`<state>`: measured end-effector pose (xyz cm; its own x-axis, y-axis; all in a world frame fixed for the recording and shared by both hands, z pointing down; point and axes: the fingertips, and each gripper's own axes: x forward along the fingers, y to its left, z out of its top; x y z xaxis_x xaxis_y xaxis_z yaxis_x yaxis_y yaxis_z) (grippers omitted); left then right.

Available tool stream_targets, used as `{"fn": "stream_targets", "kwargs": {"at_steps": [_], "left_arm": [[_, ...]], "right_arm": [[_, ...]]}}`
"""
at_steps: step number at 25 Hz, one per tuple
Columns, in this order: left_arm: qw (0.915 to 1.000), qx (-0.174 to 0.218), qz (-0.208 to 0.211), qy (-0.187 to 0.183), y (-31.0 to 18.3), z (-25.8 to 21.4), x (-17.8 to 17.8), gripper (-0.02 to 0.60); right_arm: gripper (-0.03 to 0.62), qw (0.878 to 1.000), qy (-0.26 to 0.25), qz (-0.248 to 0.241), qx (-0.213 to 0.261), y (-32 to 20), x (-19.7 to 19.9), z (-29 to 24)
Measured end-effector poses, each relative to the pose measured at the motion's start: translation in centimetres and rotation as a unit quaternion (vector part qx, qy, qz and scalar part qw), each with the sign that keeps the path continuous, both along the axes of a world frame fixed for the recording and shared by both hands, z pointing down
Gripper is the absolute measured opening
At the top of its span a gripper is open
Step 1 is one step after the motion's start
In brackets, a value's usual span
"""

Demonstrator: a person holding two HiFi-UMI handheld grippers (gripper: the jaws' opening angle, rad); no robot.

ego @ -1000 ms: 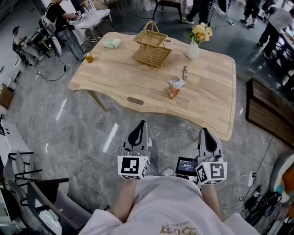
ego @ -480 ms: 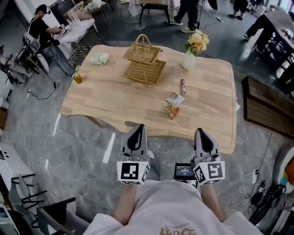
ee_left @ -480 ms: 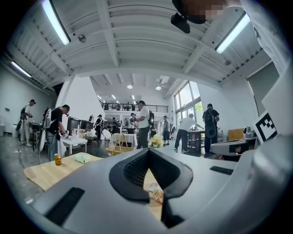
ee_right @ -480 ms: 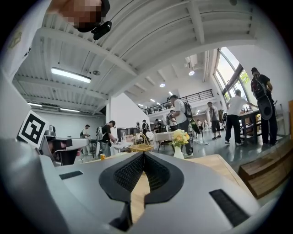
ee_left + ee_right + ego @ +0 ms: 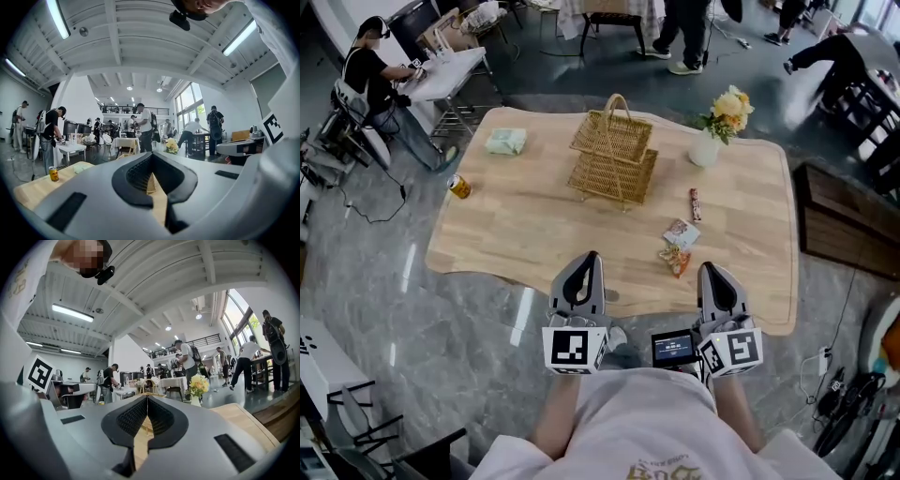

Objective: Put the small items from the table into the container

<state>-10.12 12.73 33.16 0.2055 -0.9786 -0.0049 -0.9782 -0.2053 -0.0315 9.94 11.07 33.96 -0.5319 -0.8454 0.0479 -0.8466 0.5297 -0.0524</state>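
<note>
Nothing gripped yet. Holding the left gripper (image 5: 588, 261) and the right gripper (image 5: 710, 268) level and side by side, tips just over the near edge of the table (image 5: 516, 234). Fingers pressed together on both, with only a sliver of wood showing behind the pads in each gripper view and no item between them. Shut, most likely, simply because nothing lies within reach of the pads.

Just ahead of the right fingertips, a little toward their inner side: an orange packet (image 5: 674, 261), touching a pale packet (image 5: 681, 233) beyond it. Farther along the same line, apart from both: a bar (image 5: 695, 203), lying flat.

Well ahead of the left fingertips, mid-table: the basket (image 5: 613, 157) (two wicker tiers under an upright handle). Placed centrally, it seems, so as to be near each item. Far to the outer side of the left fingers: a can (image 5: 460, 187), upright at the table's edge, and beyond it a green pack (image 5: 505, 141). Beyond the right fingers, at the far side: a vase (image 5: 705, 148) with flowers, probably not meant for the basket.

Judging by this layout, best to start with the orange packet: spread the right fingers first, then pinch an edge, since it lies flat.
</note>
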Motion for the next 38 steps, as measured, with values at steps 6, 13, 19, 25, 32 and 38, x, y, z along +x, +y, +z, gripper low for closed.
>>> {"fn": "stream_targets", "kwargs": {"at_steps": [6,13,19,25,32,38], "left_arm": [[0.9999,-0.002,0.001,0.014,-2.3,0.8,-2.4,-0.006],[0.9998,0.001,0.001,0.019,-4.1,0.9,-3.6,-0.006],[0.9999,0.001,-0.002,0.017,-6.8,1.4,-4.1,-0.006],[0.9999,-0.011,-0.005,0.003,-9.2,2.3,-4.2,-0.006],[0.9992,-0.038,-0.01,0.005,-11.7,4.6,-4.8,-0.006],[0.997,-0.076,0.015,0.0,-13.3,8.1,-3.7,-0.006]], "right_arm": [[0.018,0.999,0.005,-0.028,0.021,-1.3,-2.1,-0.5],[0.018,1.0,0.012,-0.01,0.021,-3.7,-1.4,-0.5],[0.02,0.999,0.031,-0.016,0.013,-6.6,-1.6,0.5],[0.02,0.999,0.023,-0.031,-0.001,-8.8,-2.3,2.0],[0.02,0.999,0.027,-0.034,-0.021,-11.1,-2.5,4.3],[0.021,0.995,0.062,-0.027,-0.07,-12.1,-1.7,8.6]]}}
